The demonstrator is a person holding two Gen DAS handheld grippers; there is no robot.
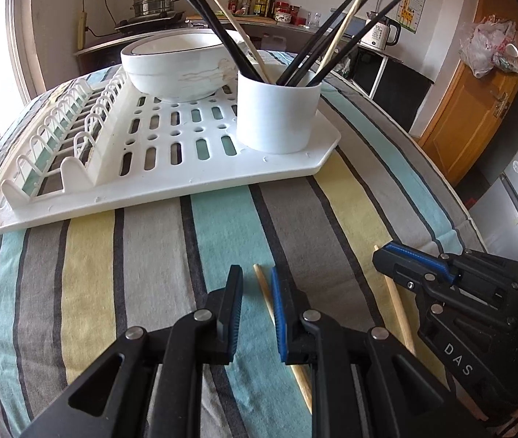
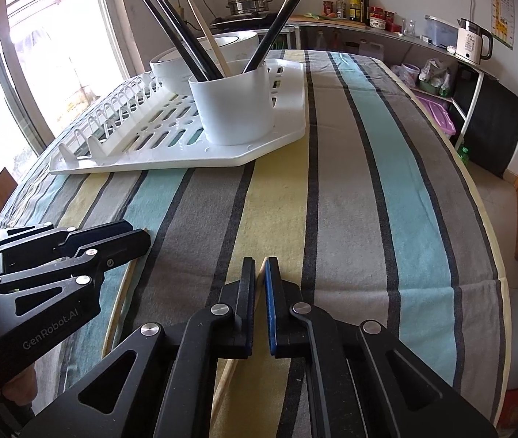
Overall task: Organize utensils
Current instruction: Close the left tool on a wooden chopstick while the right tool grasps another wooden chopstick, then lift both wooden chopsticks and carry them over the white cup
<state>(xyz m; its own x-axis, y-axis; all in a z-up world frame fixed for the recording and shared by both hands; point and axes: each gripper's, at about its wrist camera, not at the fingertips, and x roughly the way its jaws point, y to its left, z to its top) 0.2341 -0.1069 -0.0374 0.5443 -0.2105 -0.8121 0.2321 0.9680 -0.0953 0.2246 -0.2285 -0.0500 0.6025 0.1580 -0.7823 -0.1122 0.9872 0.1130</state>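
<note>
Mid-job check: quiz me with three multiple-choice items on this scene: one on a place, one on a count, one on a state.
1. Where is the cup?
A. on a plate
B. on the rack
C. on the floor

2. How many wooden chopsticks lie on the cloth?
A. one
B. two
C. four

3. The right gripper is:
A. wide open
B. shut on a chopstick
C. shut on the cup

Answers:
1 B, the cup stands at the rack's corner.
2 B, the left view shows two on the stripes.
3 B, its pads pinch the chopstick.
</note>
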